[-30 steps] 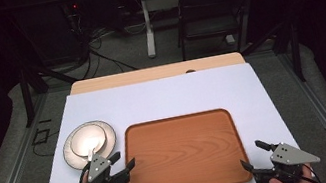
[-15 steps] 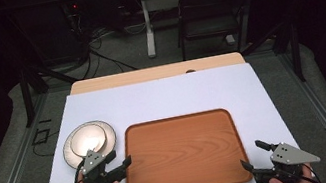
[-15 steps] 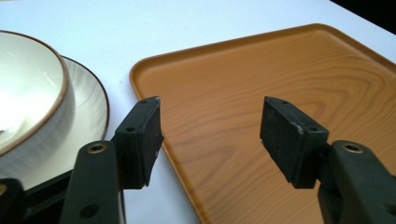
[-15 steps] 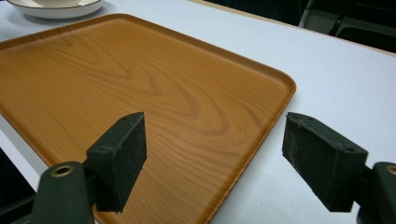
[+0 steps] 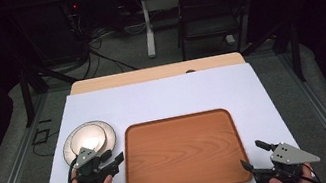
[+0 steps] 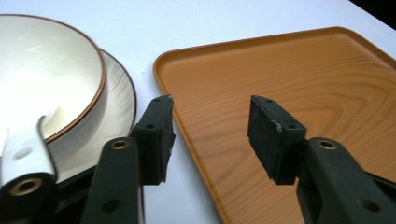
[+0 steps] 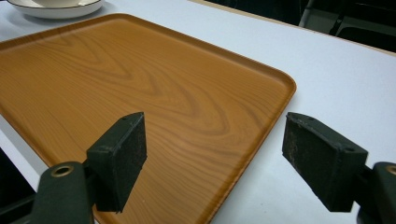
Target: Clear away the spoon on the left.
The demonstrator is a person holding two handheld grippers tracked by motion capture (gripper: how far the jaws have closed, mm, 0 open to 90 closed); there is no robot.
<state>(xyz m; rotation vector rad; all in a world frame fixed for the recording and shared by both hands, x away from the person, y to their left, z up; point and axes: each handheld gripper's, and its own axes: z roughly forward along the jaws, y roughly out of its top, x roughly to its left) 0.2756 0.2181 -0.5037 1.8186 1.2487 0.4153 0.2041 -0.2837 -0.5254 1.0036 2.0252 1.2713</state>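
Observation:
A cream bowl with a brown rim [image 5: 86, 137] [image 6: 42, 74] sits on a cream plate [image 5: 108, 137] [image 6: 119, 100] at the table's left. Beside them lies a bare wooden tray [image 5: 184, 151] [image 6: 289, 79] [image 7: 140, 84]. My left gripper [image 5: 113, 157] [image 6: 210, 135] hovers at the tray's front left corner, just in front of the plate. Its jaws have just been closing, stand partly open, and hold nothing. My right gripper [image 5: 251, 154] [image 7: 212, 158] stays wide open by the tray's front right corner, with nothing between its pads.
The white table mat [image 5: 162, 96] has free room behind the tray and to its right. A wooden table edge [image 5: 157, 72] runs along the back. Beyond it are a dark chair [image 5: 210, 12] and floor cables.
The left gripper has shifted slightly left, toward the plate, and its jaws have narrowed. The right gripper has not moved.

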